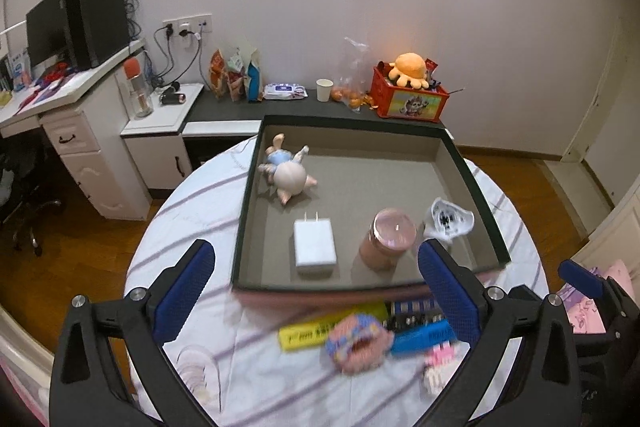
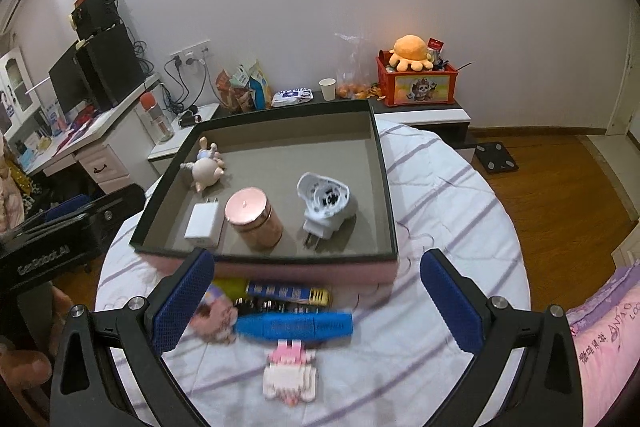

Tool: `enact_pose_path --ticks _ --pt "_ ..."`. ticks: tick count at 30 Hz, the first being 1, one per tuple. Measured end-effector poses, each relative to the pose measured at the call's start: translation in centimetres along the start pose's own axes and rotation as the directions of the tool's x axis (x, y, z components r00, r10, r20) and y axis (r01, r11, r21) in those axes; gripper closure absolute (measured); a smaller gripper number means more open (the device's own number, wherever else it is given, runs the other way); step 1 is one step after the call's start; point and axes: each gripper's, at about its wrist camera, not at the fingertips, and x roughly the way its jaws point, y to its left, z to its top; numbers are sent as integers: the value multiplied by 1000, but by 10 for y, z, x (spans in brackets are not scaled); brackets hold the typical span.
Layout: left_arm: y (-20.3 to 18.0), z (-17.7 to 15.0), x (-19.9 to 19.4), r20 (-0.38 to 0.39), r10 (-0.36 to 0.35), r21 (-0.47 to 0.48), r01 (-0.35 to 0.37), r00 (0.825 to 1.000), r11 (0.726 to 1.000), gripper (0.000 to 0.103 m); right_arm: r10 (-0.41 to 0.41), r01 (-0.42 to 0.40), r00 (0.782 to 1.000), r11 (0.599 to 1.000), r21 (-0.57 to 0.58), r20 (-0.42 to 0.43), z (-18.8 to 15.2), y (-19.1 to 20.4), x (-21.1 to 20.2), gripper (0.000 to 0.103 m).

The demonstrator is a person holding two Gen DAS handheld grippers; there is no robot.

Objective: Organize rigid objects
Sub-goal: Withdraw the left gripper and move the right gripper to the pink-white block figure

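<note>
Left claw: the left gripper (image 1: 316,291) is seen spread wide, blue pads well apart; nothing is held between them; the tray's near wall and the loose pile are framed in the gap.
Right claw: the right gripper (image 2: 316,301) is likewise seen gaping, nothing clamped; the blue bar lies in view between its fingers but is not touched.
Tray: the shallow box (image 2: 386,187) is set on the striped tablecloth (image 2: 460,227); four things are already laid inside it.
Inside, far corner: the pig figurine (image 1: 290,175) is lying on its side; judged hard, glossy and chip-prone.
Inside, near side: the white charger (image 1: 315,247) is lying flat, prongs away; the pink jar (image 2: 252,223) stands just beside it; the white plug-in device (image 2: 326,203) is set apart to the right.
Still outside: the blue bar (image 2: 294,325), the yellow box (image 1: 304,335), the dark packet (image 2: 288,293), the knitted pink piece (image 1: 356,343) and the pink block figure (image 2: 290,375) are bunched just in front of the tray's near wall; much of this is blurred.
Handling, blue bar: judged light, stiff and smooth; best taken across its narrow middle, so it is not tipped.
Handling, block figure: judged brittle, bricks likely to part; a grip low across the body is advised, gently.
Handling, yellow box: probably light card; to be pinched on its long edges, not crushed.
</note>
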Motion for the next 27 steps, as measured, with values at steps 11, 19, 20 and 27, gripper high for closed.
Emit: enact_pose_path --ticks 11,19,20,27 --pt "11 -53 -38 -14 43 -41 -44 999 998 0 -5 5 1000 1000 -26 -18 -40 6 -28 0" --pt "16 -82 -31 -74 31 -88 -37 997 995 0 -9 7 998 999 -32 -59 -57 5 -23 0" --pt "15 -84 -30 -78 32 -88 -39 996 995 0 -10 8 998 999 -33 -67 -60 5 -20 0" --pt "12 -94 -20 -100 51 -64 -58 994 996 0 -24 16 987 998 -53 -157 -78 7 11 0"
